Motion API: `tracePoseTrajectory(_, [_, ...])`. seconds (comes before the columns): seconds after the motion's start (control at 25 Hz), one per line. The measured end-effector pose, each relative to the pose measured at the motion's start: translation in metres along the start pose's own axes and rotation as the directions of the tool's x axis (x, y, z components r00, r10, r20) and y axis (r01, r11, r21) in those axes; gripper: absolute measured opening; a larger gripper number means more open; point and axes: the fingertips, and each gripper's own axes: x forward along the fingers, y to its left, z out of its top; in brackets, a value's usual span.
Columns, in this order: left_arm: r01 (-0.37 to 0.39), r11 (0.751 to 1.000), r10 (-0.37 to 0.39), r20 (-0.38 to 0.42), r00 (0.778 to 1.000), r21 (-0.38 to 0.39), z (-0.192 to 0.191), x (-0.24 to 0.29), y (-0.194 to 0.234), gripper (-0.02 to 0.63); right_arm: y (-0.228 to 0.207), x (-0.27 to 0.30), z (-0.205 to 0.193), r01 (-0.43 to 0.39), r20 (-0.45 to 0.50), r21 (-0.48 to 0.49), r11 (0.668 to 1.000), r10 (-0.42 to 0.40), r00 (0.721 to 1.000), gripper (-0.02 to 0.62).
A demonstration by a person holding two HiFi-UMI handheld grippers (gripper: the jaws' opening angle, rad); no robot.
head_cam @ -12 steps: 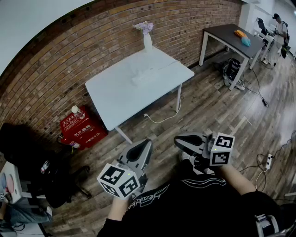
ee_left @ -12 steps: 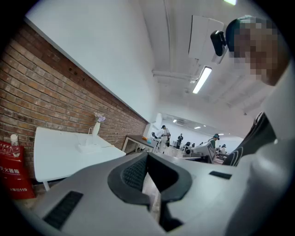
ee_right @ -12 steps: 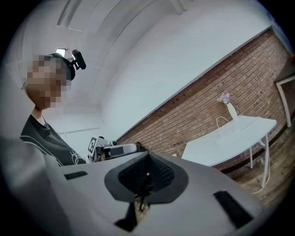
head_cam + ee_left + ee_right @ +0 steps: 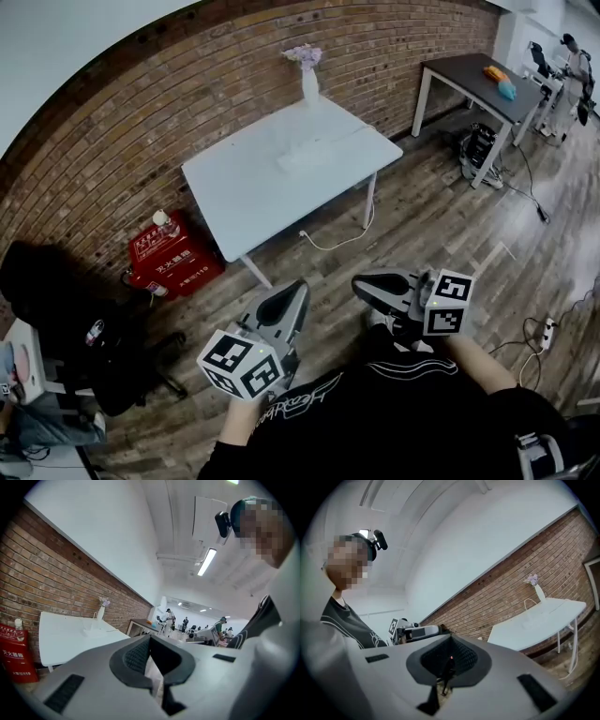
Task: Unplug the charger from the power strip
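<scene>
A white power strip (image 4: 307, 153) lies on the white table (image 4: 244, 187) by the brick wall, too pale and small for me to make out the charger on it. A white cable (image 4: 342, 239) hangs from the table's edge to the floor. My left gripper (image 4: 292, 302) and right gripper (image 4: 367, 284) are held close to my body, well short of the table, both shut on nothing. The left gripper view shows its shut jaws (image 4: 150, 638) with the table (image 4: 65, 637) off to the left. The right gripper view shows its shut jaws (image 4: 451, 638) and the table (image 4: 534, 620) on the right.
A vase of flowers (image 4: 308, 77) stands at the table's far edge. A red box (image 4: 173, 258) sits on the floor to its left and a black chair (image 4: 84, 337) nearer me. A dark table (image 4: 473, 80) and a person (image 4: 572, 56) are at the back right. Another power strip (image 4: 545, 328) lies on the wooden floor.
The head view has shifted slightly, so the table sits a little further right in the picture. Both grippers have stayed where they were, still shut.
</scene>
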Motion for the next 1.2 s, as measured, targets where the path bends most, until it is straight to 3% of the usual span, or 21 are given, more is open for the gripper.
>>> tracePoseTrajectory(0.48, [-0.041,0.999,0.041,0.045,0.998,0.007,0.014,-0.022,0.005,0.004,0.003,0.006,0.005,0.036,-0.008,-0.04,0.999,-0.036,0.999,-0.002])
tracePoseTrajectory(0.68, [-0.053,0.999,0.053,0.06,0.997,-0.001,0.022,-0.018,0.018,0.004,0.002,0.014,0.015,-0.036,0.002,-0.074,0.997,0.036,0.999,-0.003])
tracePoseTrajectory(0.96, [-0.073,0.997,0.074,0.039,0.997,-0.026,0.02,0.007,0.05,0.004,-0.038,0.034,0.02,-0.05,-0.016,-0.047,0.998,0.049,0.999,-0.003])
tracePoseTrajectory(1.2, [-0.091,0.995,0.092,0.006,0.996,-0.041,0.029,0.042,0.108,0.004,-0.102,0.072,0.037,-0.013,-0.007,-0.005,1.0,0.013,1.0,-0.002])
